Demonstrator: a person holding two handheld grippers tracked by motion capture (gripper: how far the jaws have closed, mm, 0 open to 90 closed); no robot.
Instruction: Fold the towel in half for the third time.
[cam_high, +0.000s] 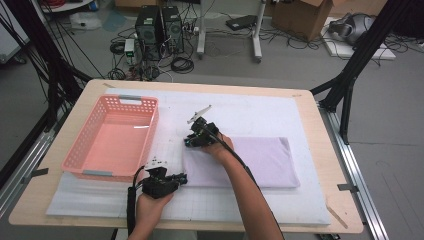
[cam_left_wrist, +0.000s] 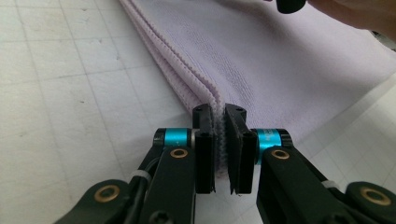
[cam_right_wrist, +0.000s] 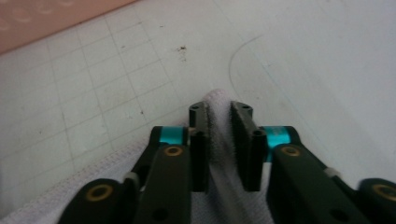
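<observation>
A folded lilac towel (cam_high: 260, 160) lies flat on the white grid mat (cam_high: 240, 112). My left gripper (cam_high: 183, 178) sits at the towel's near left corner, its jaws shut on the stacked hem (cam_left_wrist: 219, 116). My right gripper (cam_high: 192, 141) is at the far left corner, where its jaws pinch a raised fold of the towel (cam_right_wrist: 218, 135) between the pads. Both of the person's forearms reach in from the bottom edge, and the right one crosses over the towel.
A pink plastic basket (cam_high: 82, 147) stands on the mat just left of the towel. The wooden table (cam_high: 327, 150) ends a little past the mat on every side. Beyond it lie cables, computer towers (cam_high: 160, 30) and cardboard boxes on the floor.
</observation>
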